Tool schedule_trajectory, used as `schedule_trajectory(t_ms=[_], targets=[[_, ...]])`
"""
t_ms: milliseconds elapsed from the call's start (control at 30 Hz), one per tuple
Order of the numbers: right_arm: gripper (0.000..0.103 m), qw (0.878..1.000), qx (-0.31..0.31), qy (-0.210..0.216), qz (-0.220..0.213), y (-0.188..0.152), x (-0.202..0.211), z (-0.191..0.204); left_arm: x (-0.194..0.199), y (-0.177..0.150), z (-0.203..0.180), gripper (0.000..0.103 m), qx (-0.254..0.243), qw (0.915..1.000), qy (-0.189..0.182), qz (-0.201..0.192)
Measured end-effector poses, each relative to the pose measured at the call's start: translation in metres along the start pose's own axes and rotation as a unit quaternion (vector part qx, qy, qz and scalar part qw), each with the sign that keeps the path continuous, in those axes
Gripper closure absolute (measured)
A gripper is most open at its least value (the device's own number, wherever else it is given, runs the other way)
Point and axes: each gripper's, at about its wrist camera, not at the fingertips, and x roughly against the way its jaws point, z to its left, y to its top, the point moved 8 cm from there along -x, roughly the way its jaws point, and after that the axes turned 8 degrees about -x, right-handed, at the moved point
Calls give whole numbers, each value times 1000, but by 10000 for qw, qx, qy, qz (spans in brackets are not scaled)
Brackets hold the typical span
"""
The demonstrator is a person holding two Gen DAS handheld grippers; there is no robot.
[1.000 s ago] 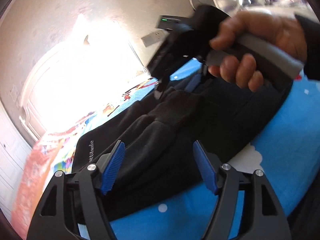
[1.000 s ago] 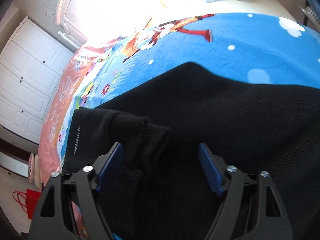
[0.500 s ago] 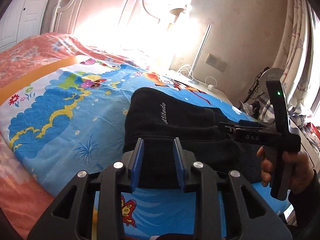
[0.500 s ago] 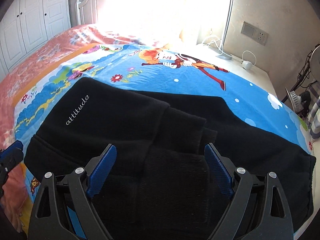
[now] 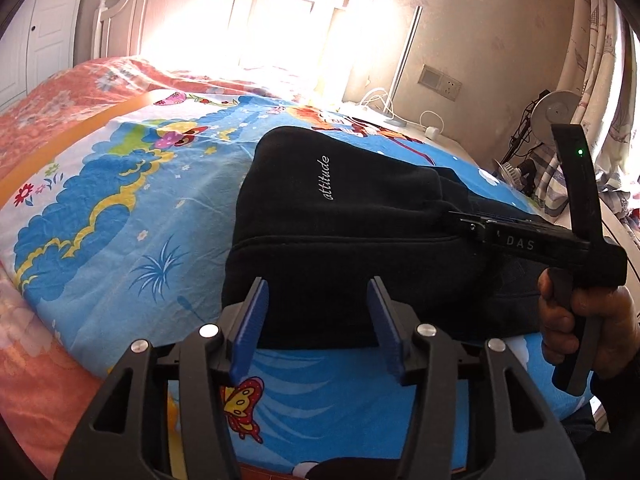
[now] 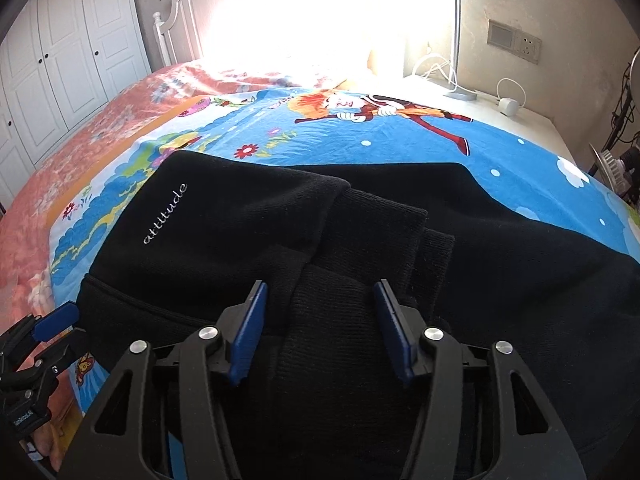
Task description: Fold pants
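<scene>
Left view: my left gripper (image 5: 316, 320) hangs released at the near edge of the pants (image 5: 344, 232), folded on the bed (image 5: 120, 208). Right view: right gripper (image 6: 320, 324) also released (nothing pinched); I'd judge one fold remains, needing fresh grasps.

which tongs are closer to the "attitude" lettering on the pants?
Likely left. Left tongs sit open at the near hem of the pants, below the lettering. Right tongs are open over the ribbed cuffs, off to its right.
</scene>
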Motion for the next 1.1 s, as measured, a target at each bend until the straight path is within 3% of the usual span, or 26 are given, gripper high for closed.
schedule_trajectory(t_ms=[33,67,100,133,167,200,233,300,433,567,700,767,800,833,933,1033,1100], targets=[[65,9997,106,-102,-178,4,6,4,0,0,0,52,2,10000,12,-9],[62,9989,170,-164,-411,8,14,7,1,1,0,52,20,10000,2,-26],[27,9976,186,-236,-626,12,21,9,2,3,1,52,49,10000,-2,-59],[8,9963,154,-254,-811,17,28,10,5,5,3,52,72,9999,25,-104],[7,9944,97,-169,-1036,21,36,10,7,7,5,52,90,9998,59,-152],[19,9941,46,-23,-1087,25,42,11,10,10,7,51,107,9997,76,-191],[61,9945,4,85,-1046,27,44,12,12,11,9,51,121,9996,96,-223],[101,9970,-39,-20,-776,27,37,10,14,16,14,51,163,9994,150,-270],[101,9970,71,137,-759,22,36,13,17,35,24,51,209,9986,236,-435],[100,9948,28,410,-932,18,43,18,2,75,32,52,22,9982,352,-480],[95,9969,-140,497,-595,11,29,14,-46,123,41,69,-219,9995,202,-143],[82,9986,-145,382,-344,5,18,11,-77,141,47,78,-330,9994,126,67],[52,9990,-137,355,-219,1,13,9,-93,146,49,79,-430,9987,163,204],[32,9989,-170,360,-232,-1,12,7,-111,147,49,81,-517,9977,70,439],[34,9994,-104,284,-144,-6,5,5,-161,130,60,82,-652,9910,241,1142],[34,9998,90,152,-135,-12,-1,5,-166,131,67,79,-572,9910,253,1183],[34,9997,226,22,-108,-16,-4,6,-153,137,69,78,-394,9937,324,999]])
